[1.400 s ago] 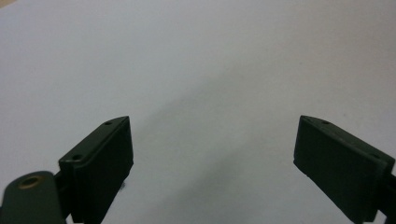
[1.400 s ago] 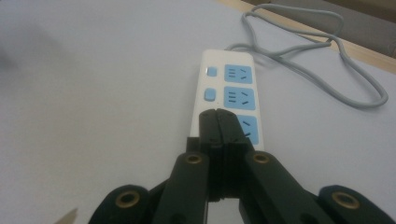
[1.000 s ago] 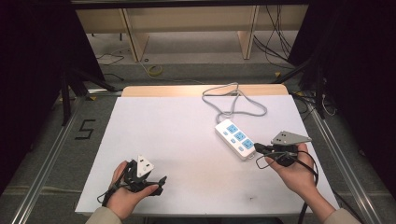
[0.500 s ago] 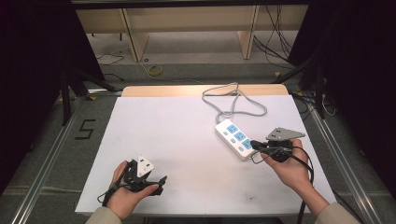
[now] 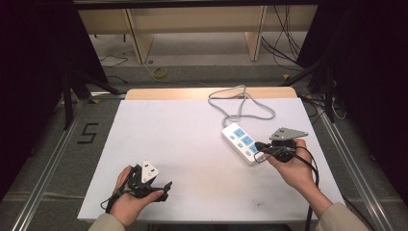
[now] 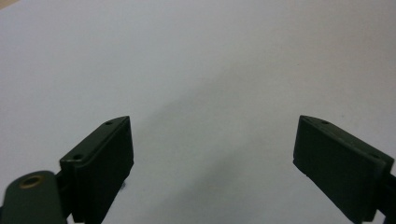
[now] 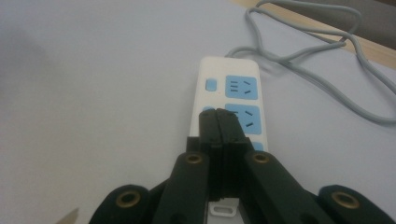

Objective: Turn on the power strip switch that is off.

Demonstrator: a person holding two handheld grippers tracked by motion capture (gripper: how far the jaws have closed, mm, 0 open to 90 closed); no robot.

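A: High view: where is the strip (image 5: 243,143), and what is the risk?

B: At 3 o'clock on the surface (image 5: 183,144), its cord (image 5: 240,103) looping toward 12. Pressed off-centre, it might skid.

A: Claw states?

B: Right claw (image 7: 218,122) is clenched empty, tips over a blue switch; contact is uncertain. Left claw (image 6: 212,158), at 7 o'clock, is spread wide, empty.

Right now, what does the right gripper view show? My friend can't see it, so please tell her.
The right gripper, its two black jaws pressed shut, sits over the middle of a white power strip with blue sockets and small blue buttons. The strip lies on a white table, and its grey cable loops away behind it.
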